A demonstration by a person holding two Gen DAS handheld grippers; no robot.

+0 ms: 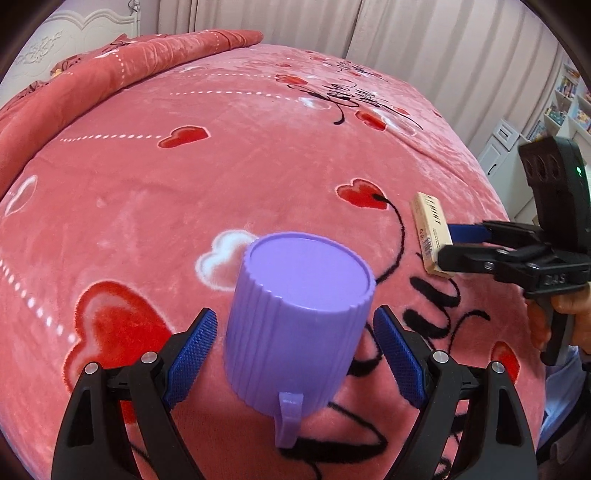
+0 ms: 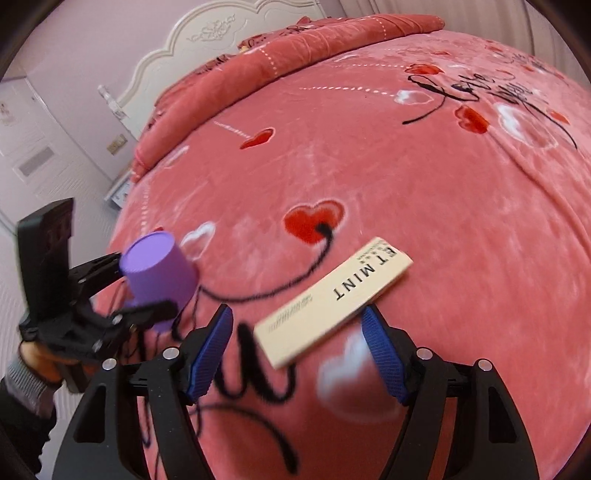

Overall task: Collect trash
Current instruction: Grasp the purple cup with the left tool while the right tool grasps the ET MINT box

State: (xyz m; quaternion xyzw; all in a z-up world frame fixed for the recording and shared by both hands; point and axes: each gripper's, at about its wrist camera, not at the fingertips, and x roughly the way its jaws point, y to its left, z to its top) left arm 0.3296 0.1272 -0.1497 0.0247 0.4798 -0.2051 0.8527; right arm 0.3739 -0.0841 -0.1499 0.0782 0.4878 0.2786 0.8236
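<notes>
A purple ribbed cup point(image 1: 295, 317) stands upside down on the pink bedspread, handle toward me. My left gripper point(image 1: 294, 325) is open with its blue pads on either side of the cup, not touching. The cup also shows in the right wrist view point(image 2: 157, 275). A cream flat box printed "MINT" point(image 2: 332, 301) lies on the bed. My right gripper point(image 2: 297, 321) is open around the box's near end. In the left wrist view the box point(image 1: 430, 232) sits between the right gripper's fingers point(image 1: 465, 247).
The pink blanket with hearts and black script point(image 1: 221, 166) covers the whole bed. A folded quilt point(image 1: 110, 74) lies along the head end under a white headboard point(image 2: 221, 33). Curtains point(image 1: 406, 37) and shelves point(image 1: 565, 103) stand behind.
</notes>
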